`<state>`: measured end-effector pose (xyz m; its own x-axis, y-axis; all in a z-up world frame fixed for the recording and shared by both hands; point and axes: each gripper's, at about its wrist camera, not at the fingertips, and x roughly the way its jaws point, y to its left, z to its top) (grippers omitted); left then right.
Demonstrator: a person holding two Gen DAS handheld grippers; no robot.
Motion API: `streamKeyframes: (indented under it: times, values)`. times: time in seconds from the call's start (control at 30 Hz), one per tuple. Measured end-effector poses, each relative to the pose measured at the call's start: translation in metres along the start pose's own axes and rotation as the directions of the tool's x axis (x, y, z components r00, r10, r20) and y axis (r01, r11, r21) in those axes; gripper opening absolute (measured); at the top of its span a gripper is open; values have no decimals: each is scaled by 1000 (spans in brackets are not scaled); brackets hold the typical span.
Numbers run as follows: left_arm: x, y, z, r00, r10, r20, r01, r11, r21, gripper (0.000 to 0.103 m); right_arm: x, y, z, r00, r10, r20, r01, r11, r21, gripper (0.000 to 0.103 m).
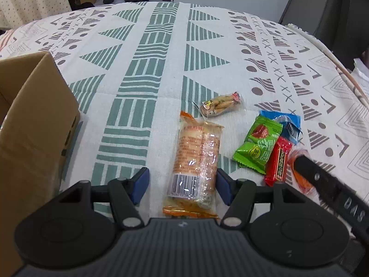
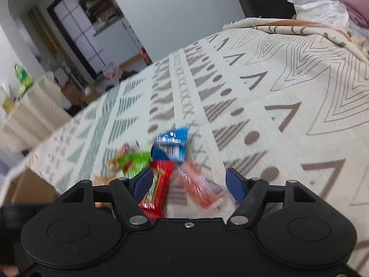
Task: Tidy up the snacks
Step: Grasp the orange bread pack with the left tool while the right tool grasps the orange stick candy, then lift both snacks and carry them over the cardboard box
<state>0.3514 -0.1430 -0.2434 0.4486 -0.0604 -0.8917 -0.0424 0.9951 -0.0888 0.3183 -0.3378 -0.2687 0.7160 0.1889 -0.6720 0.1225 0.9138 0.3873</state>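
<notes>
Your left gripper (image 1: 182, 184) stands apart around the long cracker pack (image 1: 196, 159) beside the box (image 1: 34, 120), your right gripper (image 2: 189, 184) apart over the orange packet (image 2: 200, 189) and red bar (image 2: 156, 187)

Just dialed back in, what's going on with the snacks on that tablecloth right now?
Snack sorting is only starting. The left gripper straddles the long orange biscuit pack, jaws open, nothing gripped. The right gripper hangs open over the red packet and orange packet. Green, blue and clear packets lie loose on the tablecloth; the cardboard box stands at the left.
</notes>
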Motion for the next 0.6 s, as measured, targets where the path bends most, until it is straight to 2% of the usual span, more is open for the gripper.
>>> streamKeyframes:
  times: [0.03,0.1,0.17,0.23,0.4,0.6]
  values:
    - [0,0,-1,1000,9,1,-9,1000,4,56,-2,2,-2,1000,-10,-5,10,1000,-18,62]
    - [-1,1,-2,1000,29,6,-29,1000,12,41,-2,6,-6,999,-36,-18,35,998,-55,52]
    - [-4,5,-2,1000,22,8,-22,1000,8,33,-1,9,-8,997,-70,-22,68,993,-95,33]
    - [-8,9,-1,1000,6,6,-6,1000,-5,33,-1,12,-10,995,-92,-27,88,988,-124,28]
    - [-26,16,-2,1000,-12,28,13,1000,-18,33,-15,18,-15,996,-76,-51,70,990,-121,19]
    - [-58,28,-2,997,-50,62,53,998,-44,33,-38,39,-21,998,-53,-37,47,987,-153,18]
